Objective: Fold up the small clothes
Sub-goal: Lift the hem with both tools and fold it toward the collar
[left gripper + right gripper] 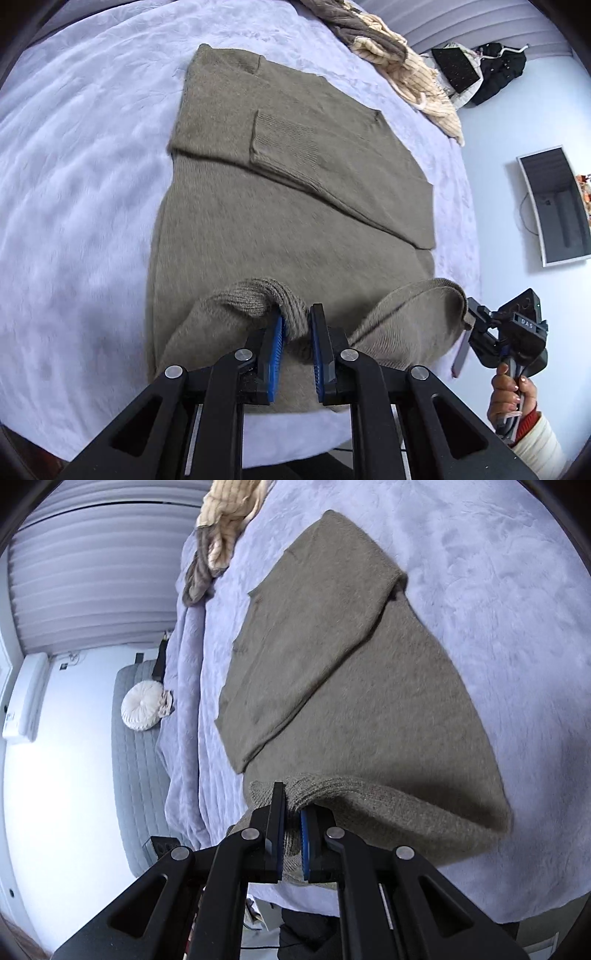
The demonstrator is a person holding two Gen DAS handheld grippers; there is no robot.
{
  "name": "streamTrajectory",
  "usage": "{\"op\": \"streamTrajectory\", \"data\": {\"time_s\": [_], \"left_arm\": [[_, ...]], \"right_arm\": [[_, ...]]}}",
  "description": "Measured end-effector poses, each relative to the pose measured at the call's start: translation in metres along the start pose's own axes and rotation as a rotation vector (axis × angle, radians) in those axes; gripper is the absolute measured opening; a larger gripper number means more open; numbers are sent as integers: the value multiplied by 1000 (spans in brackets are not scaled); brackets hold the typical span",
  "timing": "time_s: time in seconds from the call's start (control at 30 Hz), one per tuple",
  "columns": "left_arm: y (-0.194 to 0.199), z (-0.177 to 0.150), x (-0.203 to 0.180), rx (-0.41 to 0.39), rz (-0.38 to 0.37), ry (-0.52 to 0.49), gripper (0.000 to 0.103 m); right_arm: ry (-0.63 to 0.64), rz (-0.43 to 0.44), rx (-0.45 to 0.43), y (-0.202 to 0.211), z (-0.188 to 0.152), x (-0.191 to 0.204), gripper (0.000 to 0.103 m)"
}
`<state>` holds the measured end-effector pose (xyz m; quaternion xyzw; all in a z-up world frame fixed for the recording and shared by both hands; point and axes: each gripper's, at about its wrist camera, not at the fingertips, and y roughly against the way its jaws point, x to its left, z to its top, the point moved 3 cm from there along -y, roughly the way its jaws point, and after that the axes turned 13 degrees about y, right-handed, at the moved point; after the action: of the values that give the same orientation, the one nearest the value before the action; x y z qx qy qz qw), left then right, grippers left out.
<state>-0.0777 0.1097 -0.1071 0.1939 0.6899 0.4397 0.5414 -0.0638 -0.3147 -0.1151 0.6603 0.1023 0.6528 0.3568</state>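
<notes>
Your left gripper [297, 325] and right gripper [291, 812] each pinch the sweater's [295, 177] near hem, jaws closed on it. Judging by this, you're mid-fold. Next, carry both corners far, evenly.

Olive-brown knit sweater [258, 206] lies spread flat on the lavender blanket [74, 184], both sleeves folded across its body, one ribbed cuff [284, 138] resting near the middle. Its ribbed hem [332, 794], at the blanket's near edge, is lifted and curling over, probably at both corners.
</notes>
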Motion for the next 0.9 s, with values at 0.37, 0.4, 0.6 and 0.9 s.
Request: {"op": "streamTrajectory", "data": {"time_s": [0.37, 0.4, 0.6, 0.9], "left_arm": [[11, 34, 1, -51, 185, -113, 90], [11, 34, 0, -53, 193, -142, 91], [-7, 32, -6, 10, 244, -265, 91], [-45, 31, -15, 144, 254, -350, 91]], "right_arm": [[29, -189, 58, -21, 25, -5, 11], [43, -206, 67, -23, 25, -2, 11], [131, -316, 86, -22, 29, 18, 55], [226, -531, 117, -12, 22, 20, 55]]}}
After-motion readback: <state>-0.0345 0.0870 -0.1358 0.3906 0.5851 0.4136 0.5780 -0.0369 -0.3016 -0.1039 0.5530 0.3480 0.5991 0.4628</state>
